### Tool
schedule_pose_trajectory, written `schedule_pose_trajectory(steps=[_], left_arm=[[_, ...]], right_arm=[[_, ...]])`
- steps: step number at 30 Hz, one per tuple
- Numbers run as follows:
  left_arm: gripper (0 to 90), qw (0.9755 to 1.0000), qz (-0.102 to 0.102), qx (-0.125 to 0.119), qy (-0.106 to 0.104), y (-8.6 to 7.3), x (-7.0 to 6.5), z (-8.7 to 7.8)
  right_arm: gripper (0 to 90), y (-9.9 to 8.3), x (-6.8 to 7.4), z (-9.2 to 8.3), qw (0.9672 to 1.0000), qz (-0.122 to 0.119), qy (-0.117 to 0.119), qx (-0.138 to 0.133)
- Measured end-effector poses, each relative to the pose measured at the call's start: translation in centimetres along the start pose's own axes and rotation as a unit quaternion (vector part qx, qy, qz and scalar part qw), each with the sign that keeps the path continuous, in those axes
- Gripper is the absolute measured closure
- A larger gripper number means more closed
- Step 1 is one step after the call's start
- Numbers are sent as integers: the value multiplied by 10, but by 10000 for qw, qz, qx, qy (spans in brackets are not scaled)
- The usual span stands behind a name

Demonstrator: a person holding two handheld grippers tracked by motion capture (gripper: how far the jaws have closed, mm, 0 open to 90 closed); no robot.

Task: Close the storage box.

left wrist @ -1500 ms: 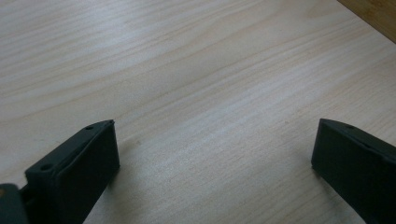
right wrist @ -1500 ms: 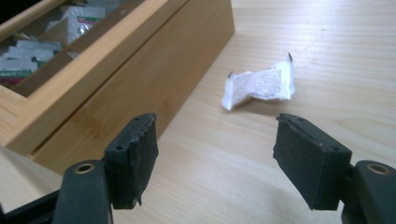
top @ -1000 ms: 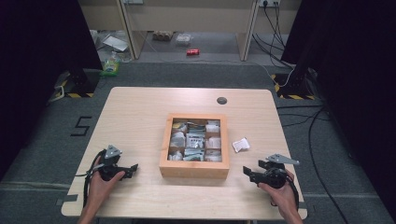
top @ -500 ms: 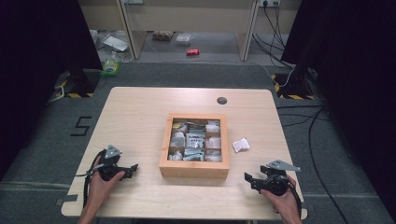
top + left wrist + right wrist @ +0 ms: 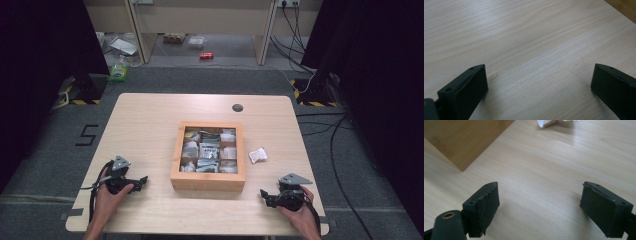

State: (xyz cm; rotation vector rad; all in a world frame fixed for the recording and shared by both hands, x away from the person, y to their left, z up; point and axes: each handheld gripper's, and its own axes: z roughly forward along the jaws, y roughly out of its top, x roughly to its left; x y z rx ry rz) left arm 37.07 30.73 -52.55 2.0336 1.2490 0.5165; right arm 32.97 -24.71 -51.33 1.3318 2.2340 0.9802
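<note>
A square wooden box (image 5: 207, 182) with several compartments of small packets stands mid-table. To its right a crumpled white packet (image 5: 258, 155) lies on the tabletop, and it also appears as the white packet (image 5: 549, 122) at the top of the right gripper view. My left gripper (image 5: 141, 181) rests near the front left, open, pointing at the box. Its jaws (image 5: 539, 72) stand wide over bare wood. My right gripper (image 5: 263, 195) lies front right, open. Its jaws (image 5: 540, 187) have just been opening, with nothing between them. The box corner (image 5: 461, 140) is just ahead.
A dark round plug (image 5: 237, 107) sits in the light wooden table (image 5: 150, 125) near its far edge. Both hands lie close to the front edge. Beyond the table, clutter and cables lie on the grey floor (image 5: 200, 75), with dark curtains at both sides.
My right gripper has slid a little nearer the table's front edge. My left gripper has kept still.
</note>
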Motion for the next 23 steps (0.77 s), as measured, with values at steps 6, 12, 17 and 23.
schedule_pose_trajectory(steps=[6,12,17,23], left_arm=[[1,10000,6,4,-1,0,0,0],[1,10000,12,1,-11,0,0,0],[1,10000,12,3,-11,0,0,0],[1,10000,12,3,-12,0,0,0]], right_arm=[[127,-1,1,2,9997,-247,-82,43],[125,-1,1,2,9996,-254,-75,45],[124,-1,1,2,9996,-266,-69,39],[123,-1,1,3,9997,-252,-57,41]])
